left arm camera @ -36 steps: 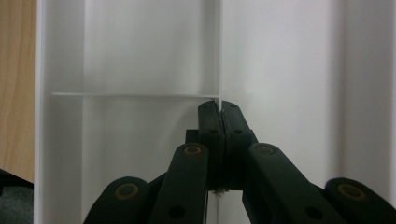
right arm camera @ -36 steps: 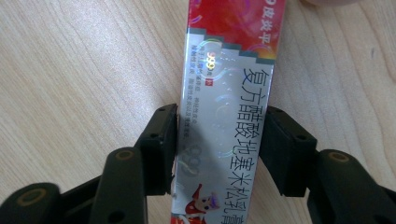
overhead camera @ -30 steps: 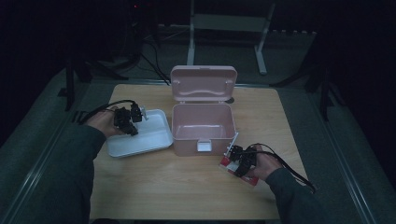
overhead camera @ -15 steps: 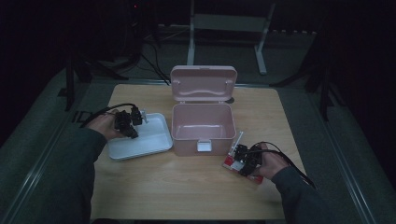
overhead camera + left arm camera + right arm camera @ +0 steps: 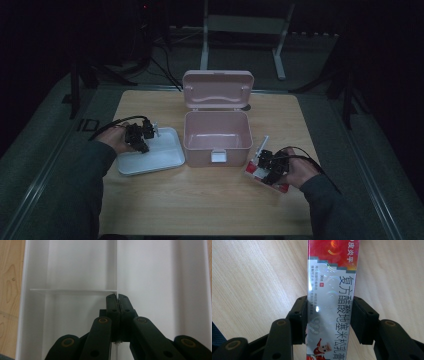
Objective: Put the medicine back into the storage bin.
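Presently the carton [image 5: 331, 300], a long red and silver box printed with Chinese characters, sits lengthwise between the jaws of the right gripper [image 5: 329, 320], whose pads press on its two long sides, so the jaws are pinching it across its width. In the right gripper view the carton runs from the bottom edge up past the top, over bare wooden table [image 5: 257, 277]. In the high view the carton [image 5: 256, 170] shows as a red and white piece at the near right of the table [image 5: 210, 210], just beside the front right corner of the pink case [image 5: 217, 131] and apart from it; whether it rests on the wood or is lifted clear cannot be told. The right gripper [image 5: 270, 165] covers most of it, with the right hand [image 5: 299, 172] behind and a black cable looping from it. The case stands at mid-table with its lid [image 5: 218, 90] raised upright at the back, its inside bare and a white latch on its front wall. To the left of the case, touching or nearly touching its side, lies the white tray [image 5: 167, 162]. The left gripper [image 5: 141, 140] is over the tray's far left part, held by the left hand [image 5: 116, 140]. In the left gripper view its jaws are pressed together on a thin upright divider [image 5: 117, 270] of the tray [image 5: 190, 290], where a cross wall [image 5: 72, 291] meets it.
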